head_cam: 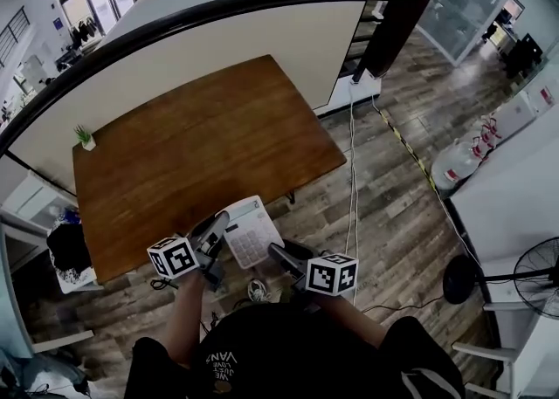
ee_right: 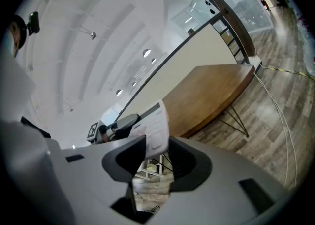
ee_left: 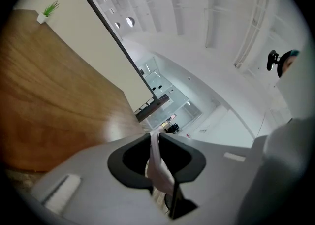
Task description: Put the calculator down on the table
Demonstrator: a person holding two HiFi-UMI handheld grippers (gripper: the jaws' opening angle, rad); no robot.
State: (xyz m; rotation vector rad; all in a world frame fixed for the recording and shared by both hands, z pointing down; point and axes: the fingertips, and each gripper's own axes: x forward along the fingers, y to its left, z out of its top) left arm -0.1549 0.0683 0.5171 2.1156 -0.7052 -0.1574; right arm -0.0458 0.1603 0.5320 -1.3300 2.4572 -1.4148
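A white calculator (head_cam: 251,230) hangs at the near edge of the brown wooden table (head_cam: 196,140), part over the tabletop and part over the floor. My left gripper (head_cam: 219,230) is shut on its left edge and my right gripper (head_cam: 278,255) is shut on its lower right edge. In the left gripper view the calculator (ee_left: 157,162) shows edge-on as a thin pale strip pinched in the left gripper (ee_left: 155,143), with the table (ee_left: 54,101) to the left. In the right gripper view its keypad face (ee_right: 155,126) stands in the right gripper (ee_right: 156,146), and the table (ee_right: 211,98) lies beyond.
A small potted plant (head_cam: 85,137) stands at the table's far left corner. A white partition with a black rail (head_cam: 218,9) runs behind the table. A white cable (head_cam: 352,161) trails over the wood floor to the right, near water jugs (head_cam: 458,164) and a fan (head_cam: 537,277).
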